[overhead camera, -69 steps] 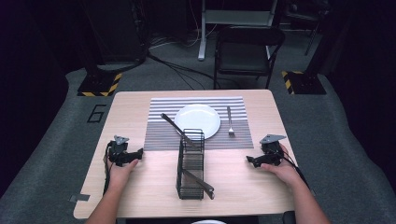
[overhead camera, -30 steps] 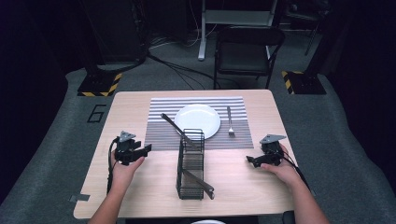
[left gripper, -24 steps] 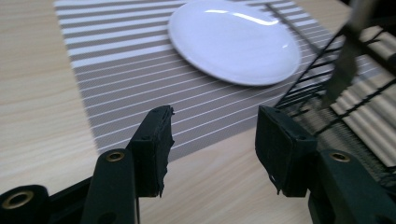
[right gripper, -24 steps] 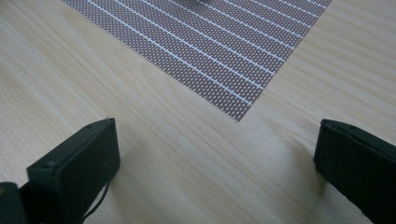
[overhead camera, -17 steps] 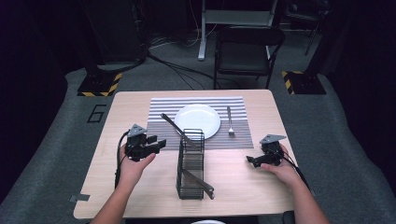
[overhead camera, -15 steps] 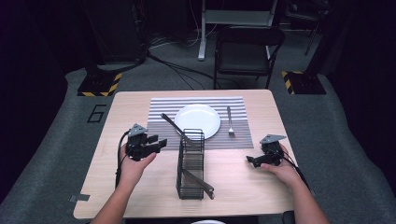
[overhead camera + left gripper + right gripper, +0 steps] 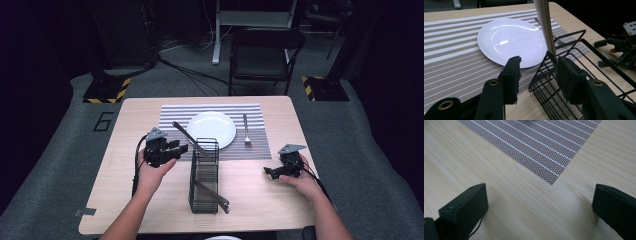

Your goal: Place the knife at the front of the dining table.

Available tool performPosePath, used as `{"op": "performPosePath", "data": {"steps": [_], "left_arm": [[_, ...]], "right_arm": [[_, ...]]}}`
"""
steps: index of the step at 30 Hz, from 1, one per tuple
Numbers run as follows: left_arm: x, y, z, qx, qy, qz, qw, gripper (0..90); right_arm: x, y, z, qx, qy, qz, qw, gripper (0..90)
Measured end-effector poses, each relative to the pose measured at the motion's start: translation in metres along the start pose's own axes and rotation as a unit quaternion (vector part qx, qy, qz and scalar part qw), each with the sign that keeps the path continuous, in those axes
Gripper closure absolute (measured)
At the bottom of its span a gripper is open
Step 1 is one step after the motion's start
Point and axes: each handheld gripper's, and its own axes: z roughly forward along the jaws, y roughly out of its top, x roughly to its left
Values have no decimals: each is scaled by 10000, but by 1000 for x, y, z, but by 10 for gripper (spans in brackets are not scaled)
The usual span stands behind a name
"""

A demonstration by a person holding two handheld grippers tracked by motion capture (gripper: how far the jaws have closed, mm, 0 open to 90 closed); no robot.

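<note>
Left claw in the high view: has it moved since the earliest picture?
Yes. The left claw has shifted right toward the wire basket, its jaws closing, nothing gripped.

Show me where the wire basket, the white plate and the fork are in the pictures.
wire basket [image 7: 204, 176], high view, on its mesh side wall.
white plate [image 7: 506, 40], left gripper view, on the middle of its bare surface.
fork [image 7: 245, 131], high view, on the middle of its handle.
</note>
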Motion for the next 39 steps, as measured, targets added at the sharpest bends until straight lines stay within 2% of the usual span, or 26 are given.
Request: {"op": "performPosePath", "data": {"steps": [3, 10, 19, 21, 22, 26, 27, 29, 35, 36, 39], "left_arm": [[-3, 2, 3, -59, -6, 16, 10000, 553], [-8, 6, 10, -17, 75, 45, 10000, 563], [-15, 9, 20, -49, 47, 230, 9997, 608], [-17, 9, 21, -59, 47, 153, 9999, 620], [-16, 10, 22, -83, 71, 220, 9997, 627], [-17, 11, 24, -181, 110, 220, 9995, 664], [-18, 11, 24, -219, 126, 117, 9996, 669], [-18, 11, 24, -287, 163, 53, 9994, 693], [-19, 10, 22, -377, 182, 88, 9991, 744], [-19, 10, 21, -352, 188, 186, 9990, 746], [-20, 10, 21, -370, 143, 120, 9991, 751]], "right_arm": [[0, 0, 0, 3, -2, -1, 10000, 0], [0, 0, 0, 1, -1, 3, 10000, 0], [0, 0, 0, 0, 0, 2, 10000, 0], [0, 0, 0, 1, -3, 2, 10000, 0], [0, 0, 0, 0, -2, 4, 10000, 0], [0, 0, 0, 1, -3, 4, 10000, 0], [0, 0, 0, 0, -2, -1, 10000, 0], [0, 0, 0, -1, -1, 2, 10000, 0], [0, 0, 0, -1, 1, 2, 10000, 0], [0, 0, 0, 2, -2, 3, 10000, 0], [0, 0, 0, 0, -1, 0, 10000, 0]]}}
